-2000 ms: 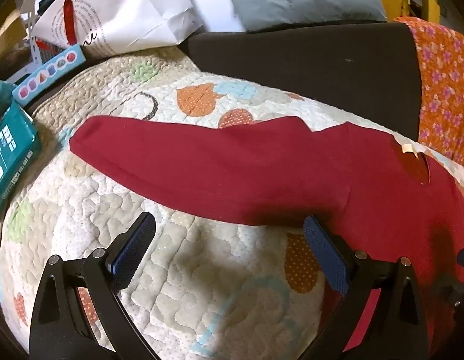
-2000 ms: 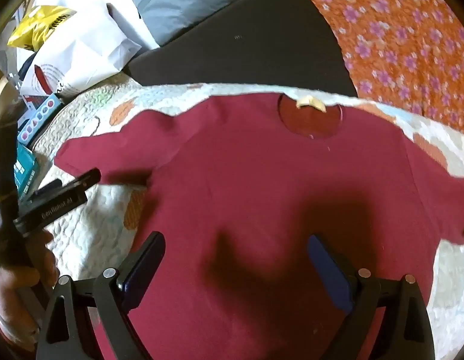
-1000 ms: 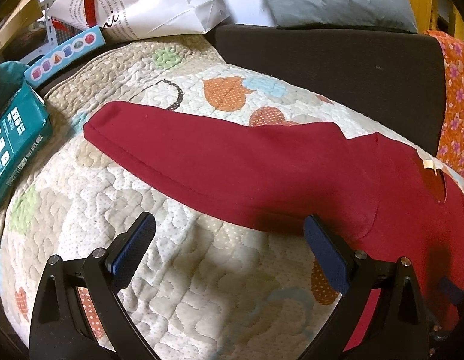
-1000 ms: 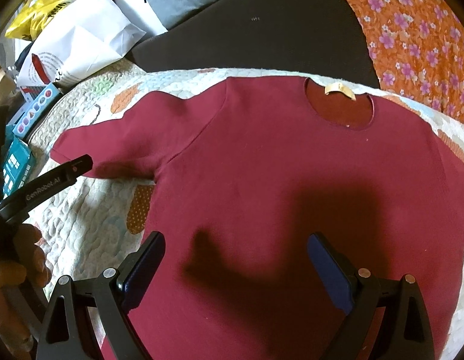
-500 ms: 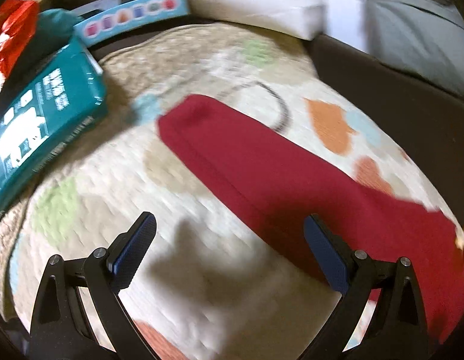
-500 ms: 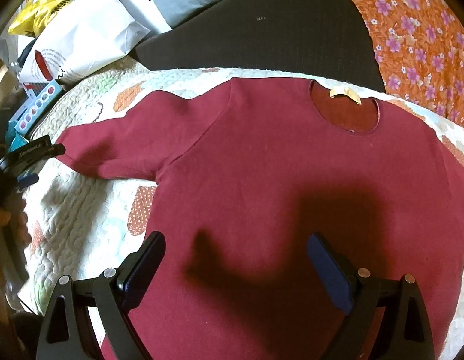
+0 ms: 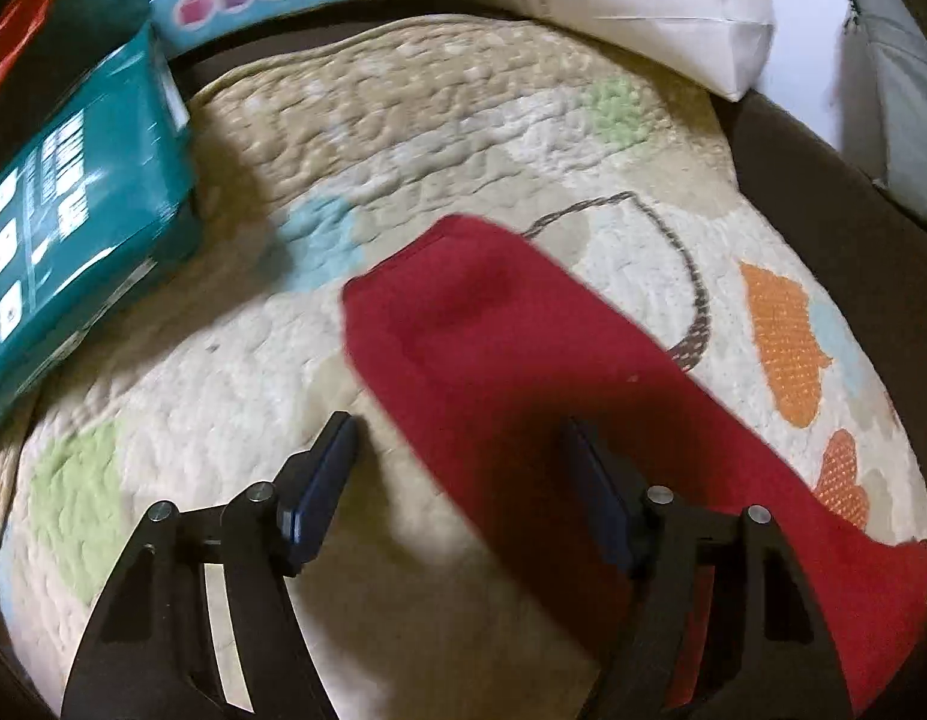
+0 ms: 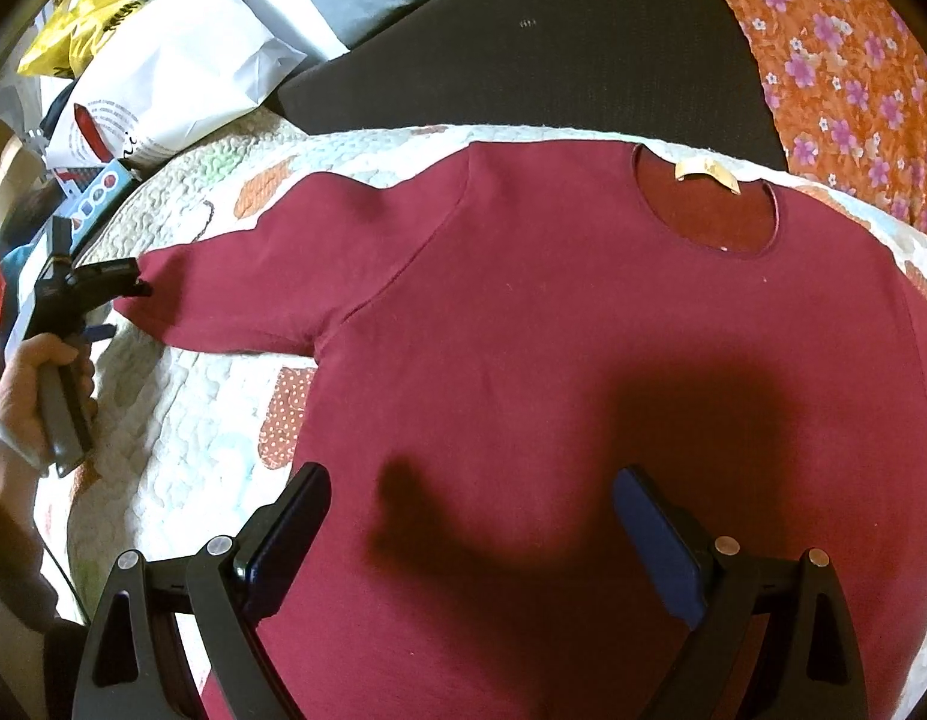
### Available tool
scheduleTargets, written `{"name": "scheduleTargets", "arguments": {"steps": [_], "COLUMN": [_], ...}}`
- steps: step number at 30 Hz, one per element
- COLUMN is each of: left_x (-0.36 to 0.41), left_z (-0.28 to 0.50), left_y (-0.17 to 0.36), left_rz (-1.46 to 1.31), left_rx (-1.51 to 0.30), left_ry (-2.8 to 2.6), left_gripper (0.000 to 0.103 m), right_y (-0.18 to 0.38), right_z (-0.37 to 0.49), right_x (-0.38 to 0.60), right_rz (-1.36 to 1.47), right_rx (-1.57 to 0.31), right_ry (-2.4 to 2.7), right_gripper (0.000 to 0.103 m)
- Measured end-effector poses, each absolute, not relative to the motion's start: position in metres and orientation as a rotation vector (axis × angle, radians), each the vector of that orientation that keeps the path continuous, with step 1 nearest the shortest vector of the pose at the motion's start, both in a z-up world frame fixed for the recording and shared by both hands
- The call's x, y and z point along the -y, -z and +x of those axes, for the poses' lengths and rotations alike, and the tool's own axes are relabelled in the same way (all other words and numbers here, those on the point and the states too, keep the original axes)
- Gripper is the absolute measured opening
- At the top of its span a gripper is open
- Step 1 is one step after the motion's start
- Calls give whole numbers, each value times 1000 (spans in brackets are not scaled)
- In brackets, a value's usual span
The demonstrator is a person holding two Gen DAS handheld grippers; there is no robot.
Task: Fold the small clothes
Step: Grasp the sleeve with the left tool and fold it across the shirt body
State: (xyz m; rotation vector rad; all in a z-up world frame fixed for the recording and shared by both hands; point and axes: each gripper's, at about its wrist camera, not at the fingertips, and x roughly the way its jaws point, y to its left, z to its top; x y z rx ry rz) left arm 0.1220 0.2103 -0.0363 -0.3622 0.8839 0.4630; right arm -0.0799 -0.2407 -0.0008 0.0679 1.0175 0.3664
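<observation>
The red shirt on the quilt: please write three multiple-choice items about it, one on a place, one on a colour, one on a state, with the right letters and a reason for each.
1. Where is the left gripper?
A. at the cuff of the sleeve
B. at the neckline
C. on the grey cushion

2. What colour is the shirt?
A. teal
B. dark red
C. white

3. How does the shirt lie on the quilt?
A. rolled up
B. folded in half
C. spread flat, sleeve stretched out

Answers: 1 A, its tips meet the sleeve end, jaws closing. 2 B, the whole garment is dark red. 3 C, body and sleeve lie open, no fold.
</observation>
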Motion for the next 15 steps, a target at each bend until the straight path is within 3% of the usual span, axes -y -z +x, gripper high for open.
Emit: {"name": "scheduleTargets", "arguments": {"steps": [2, 3, 4, 7, 15], "left_x": [-209, -210, -210, -210, -142], "left_z": [122, 122, 122, 116, 86], "left_y": [36, 36, 36, 27, -34], "left_rz": [-373, -401, -431, -531, -489], "left_rx": [-852, -842, -835, -805, -694], "left_ry": [-434, -417, -395, -302, -68], "left_gripper": [32, 26, 11, 8, 8], "right_y": [2, 3, 3, 1, -10], "right_z": [-79, -79, -79, -78, -87], "right_x": [244, 245, 246, 248, 266], "right_rz": [79, 84, 92, 94, 133], "right_rx": [-1021, -1023, -1025, -1022, -1001], "right_ry": [-360, -357, -355, -351, -324], "right_gripper": [94, 94, 94, 94, 94]}}
